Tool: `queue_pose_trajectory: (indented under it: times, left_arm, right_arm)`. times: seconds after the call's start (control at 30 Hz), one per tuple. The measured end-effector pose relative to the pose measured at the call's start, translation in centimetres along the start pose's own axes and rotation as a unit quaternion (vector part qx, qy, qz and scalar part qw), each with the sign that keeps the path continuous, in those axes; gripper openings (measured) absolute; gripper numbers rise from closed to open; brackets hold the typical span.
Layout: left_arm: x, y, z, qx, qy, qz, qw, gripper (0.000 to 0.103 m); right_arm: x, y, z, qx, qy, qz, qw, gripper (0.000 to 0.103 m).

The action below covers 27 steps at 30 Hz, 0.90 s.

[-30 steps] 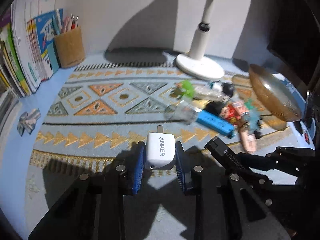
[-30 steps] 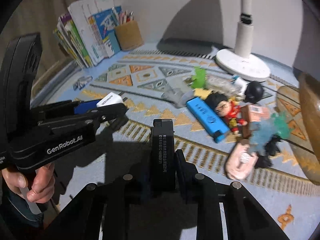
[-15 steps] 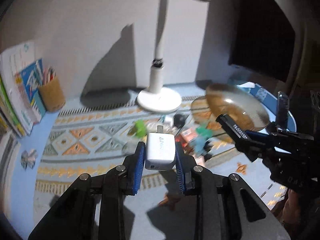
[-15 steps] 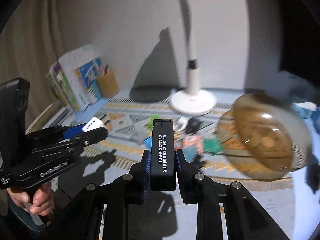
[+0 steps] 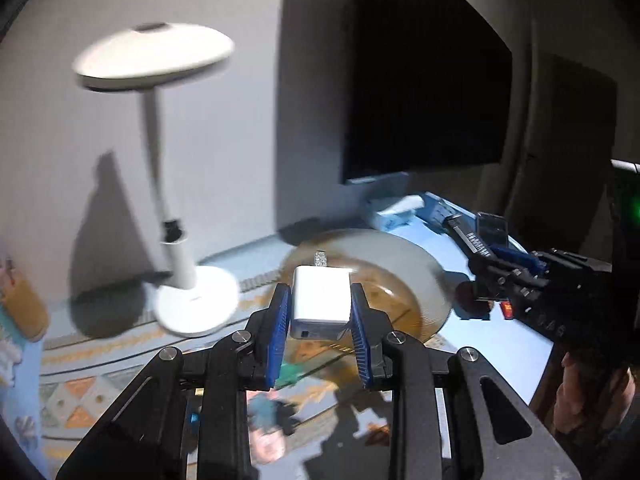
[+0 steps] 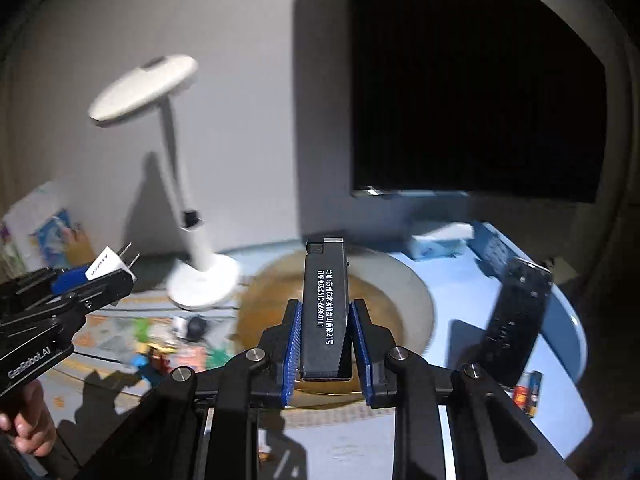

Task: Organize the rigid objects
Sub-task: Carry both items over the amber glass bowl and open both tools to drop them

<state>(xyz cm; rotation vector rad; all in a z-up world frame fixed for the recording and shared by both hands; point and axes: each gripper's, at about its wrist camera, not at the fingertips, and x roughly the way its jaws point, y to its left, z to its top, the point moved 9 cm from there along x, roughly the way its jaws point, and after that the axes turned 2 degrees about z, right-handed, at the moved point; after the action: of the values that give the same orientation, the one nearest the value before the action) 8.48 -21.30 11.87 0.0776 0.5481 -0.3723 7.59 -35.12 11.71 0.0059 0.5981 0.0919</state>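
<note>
Step in hand: carry phase, both items airborne toward amber glass bowl (image 5: 424, 280).
Left gripper (image 5: 320, 320): fingers clamped on white charger (image 5: 320, 296), prongs forward, poised above near rim of bowl.
Right gripper (image 6: 326, 332): fingers clamped on black lighter (image 6: 325, 304), upright, lined up with bowl interior.
Toy clutter (image 6: 180, 340) remains on patterned mat (image 5: 80, 392) on tabletop.
Next move likely: lower each over bowl, then release gently; glass may chip, so avoid dropping.
</note>
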Motion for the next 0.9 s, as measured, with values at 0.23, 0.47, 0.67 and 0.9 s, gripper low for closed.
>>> queue_pose_trajectory:
  times: [0.23,0.47,0.67,0.9]
  left_arm:
    - [7.2,-2.3,-1.9,0.003,0.063,-0.017,0.9979,0.026]
    - [12.2,-2.6,-4.3,0.004,0.117,-0.014,0.9930,0.026]
    - [15.3,-2.8,-6.1,0.006,0.152,-0.010,0.9883,0.026]
    - [17.9,-3.0,-7.5,0.001,0.185,-0.013,0.9826,0.026]
  right_arm:
    - [4.7,-1.9,-1.7,0.009,0.053,-0.008,0.999,0.024]
    - [8.4,-3.2,-3.9,0.003,0.095,-0.006,0.995,0.024]
    - [10.7,-3.4,-5.5,-0.003,0.128,-0.005,0.992,0.024]
    - [13.1,-3.8,-7.1,0.006,0.167,-0.002,0.986,0.024]
